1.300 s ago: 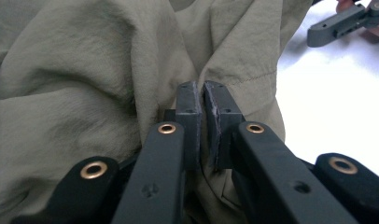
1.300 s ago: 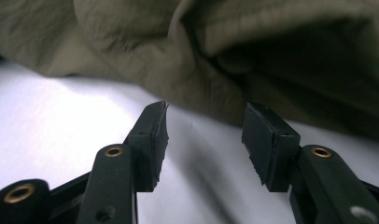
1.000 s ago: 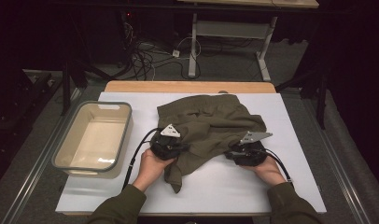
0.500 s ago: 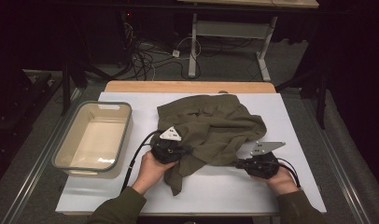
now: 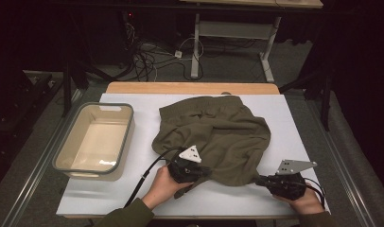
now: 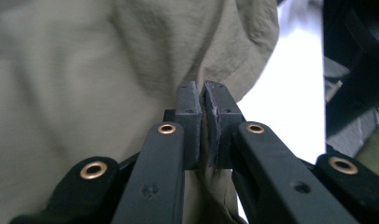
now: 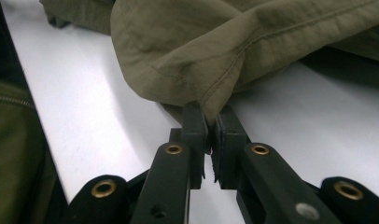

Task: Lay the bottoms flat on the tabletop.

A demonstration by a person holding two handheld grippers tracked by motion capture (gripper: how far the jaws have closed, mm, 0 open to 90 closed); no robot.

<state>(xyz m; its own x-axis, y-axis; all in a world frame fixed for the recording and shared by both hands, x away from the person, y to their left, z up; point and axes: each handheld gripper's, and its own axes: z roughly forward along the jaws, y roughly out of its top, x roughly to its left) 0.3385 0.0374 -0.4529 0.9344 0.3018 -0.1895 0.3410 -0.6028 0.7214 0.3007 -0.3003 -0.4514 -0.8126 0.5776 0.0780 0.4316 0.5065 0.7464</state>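
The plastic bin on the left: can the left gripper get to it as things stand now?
Probably not yet. The path over the table to the plastic bin looks free, but the left gripper is shut on the olive garment.

Left hand-held gripper and right apparently both clamped.

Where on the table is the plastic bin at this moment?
In the high view the empty plastic bin sits on the left side of the white table, left of the olive garment and apart from it.
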